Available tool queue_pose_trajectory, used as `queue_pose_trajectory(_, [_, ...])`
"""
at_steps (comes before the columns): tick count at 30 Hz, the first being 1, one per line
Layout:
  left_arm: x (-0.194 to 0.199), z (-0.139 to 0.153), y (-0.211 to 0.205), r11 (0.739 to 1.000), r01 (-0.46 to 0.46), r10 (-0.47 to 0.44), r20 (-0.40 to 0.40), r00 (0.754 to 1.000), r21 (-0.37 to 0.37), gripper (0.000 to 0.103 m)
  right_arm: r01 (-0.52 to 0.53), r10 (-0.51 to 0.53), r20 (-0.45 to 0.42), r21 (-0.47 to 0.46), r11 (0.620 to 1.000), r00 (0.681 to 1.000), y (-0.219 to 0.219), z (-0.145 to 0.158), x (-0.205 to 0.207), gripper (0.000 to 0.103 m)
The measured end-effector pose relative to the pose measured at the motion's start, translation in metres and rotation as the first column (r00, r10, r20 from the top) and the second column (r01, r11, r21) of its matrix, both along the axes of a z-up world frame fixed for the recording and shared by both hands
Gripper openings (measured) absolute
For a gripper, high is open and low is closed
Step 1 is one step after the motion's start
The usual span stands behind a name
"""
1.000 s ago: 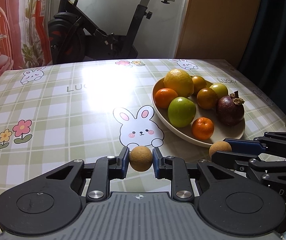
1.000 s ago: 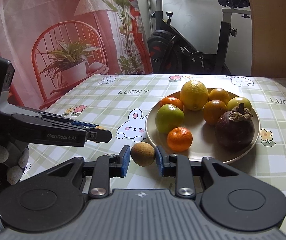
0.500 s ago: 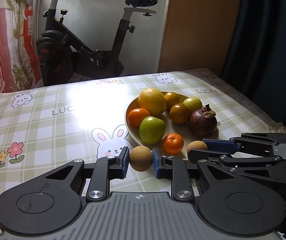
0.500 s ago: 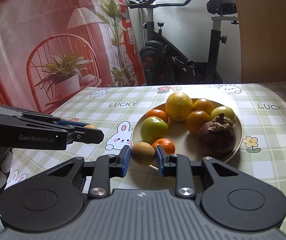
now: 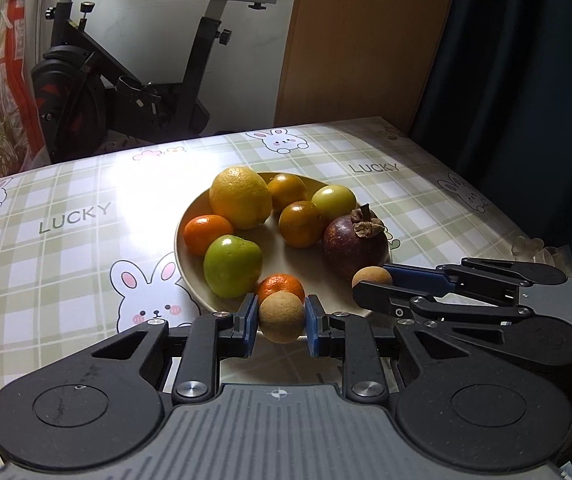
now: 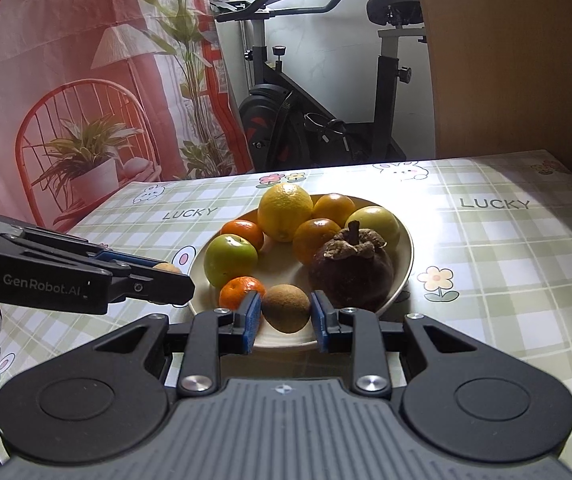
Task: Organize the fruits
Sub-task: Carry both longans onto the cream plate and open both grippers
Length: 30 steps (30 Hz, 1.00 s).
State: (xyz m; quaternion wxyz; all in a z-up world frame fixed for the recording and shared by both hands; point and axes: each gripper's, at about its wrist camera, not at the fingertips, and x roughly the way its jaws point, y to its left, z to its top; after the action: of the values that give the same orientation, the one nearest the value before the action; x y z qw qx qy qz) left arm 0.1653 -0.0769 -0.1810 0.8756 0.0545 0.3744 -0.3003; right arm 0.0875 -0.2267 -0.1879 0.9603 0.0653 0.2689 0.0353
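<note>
A: Bottom centre of each wrist view, same story: left tongs (image 5: 281, 317) are closed on a small brown fruit (image 5: 281, 316), right tongs (image 6: 286, 309) on a second brown fruit (image 6: 286, 307). Both hang over the near rim of the plate (image 6: 403, 258).

B: Handling?

A: Light, round, rough dry skin, probably a thin shell. Pads sit at the widest point, which is the right hold. Squeeze harder and it likely cracks; grip off-centre and it rolls out.

B: Plate room?

A: Crowded. Mangosteen (image 6: 351, 276) mid-right, green apple (image 6: 230, 260) left, lemon (image 6: 284, 211) upper centre, small orange (image 6: 242, 293) at the near edge. One bare patch, centre-front.

B: Surface?

A: Glossy checked cloth on the counter (image 5: 66, 240), strong glare upper centre. Can't tell if it's slick. Exercise bike (image 6: 325, 112) behind.
</note>
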Motion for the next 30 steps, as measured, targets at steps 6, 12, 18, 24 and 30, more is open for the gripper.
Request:
queue_pose_trajectory(6, [0.012, -0.008, -0.003, 1.000, -0.016, 0.016, -0.023, 1.000, 0.022, 0.026, -0.027, 0.027, 0.000, -0.010, 1.000, 1.000, 0.004, -0.005, 0.005, 0.030])
queue_pose_trajectory(12, [0.024, -0.012, 0.000, 0.998, -0.046, 0.047, -0.026, 0.999, 0.037, 0.026, -0.044, 0.043, -0.009, -0.018, 0.999, 0.999, 0.008, -0.009, 0.013, 0.030])
queue_pose_trajectory(18, [0.029, -0.019, -0.008, 0.998, -0.034, 0.036, -0.035, 0.999, 0.052, 0.026, -0.045, 0.044, -0.028, -0.030, 0.999, 0.999, 0.008, -0.015, 0.018, 0.030])
queue_pose_trajectory(24, [0.031, -0.022, -0.013, 1.000, -0.020, 0.021, -0.039, 0.999, 0.023, 0.027, -0.045, 0.043, -0.044, -0.044, 0.998, 0.998, 0.009, -0.019, 0.022, 0.030])
queue_pose_trajectory(30, [0.036, -0.024, -0.013, 1.000, -0.022, 0.021, -0.062, 0.998, -0.012, 0.027, -0.040, 0.037, -0.050, -0.064, 0.997, 0.998, 0.010, -0.021, 0.026, 0.030])
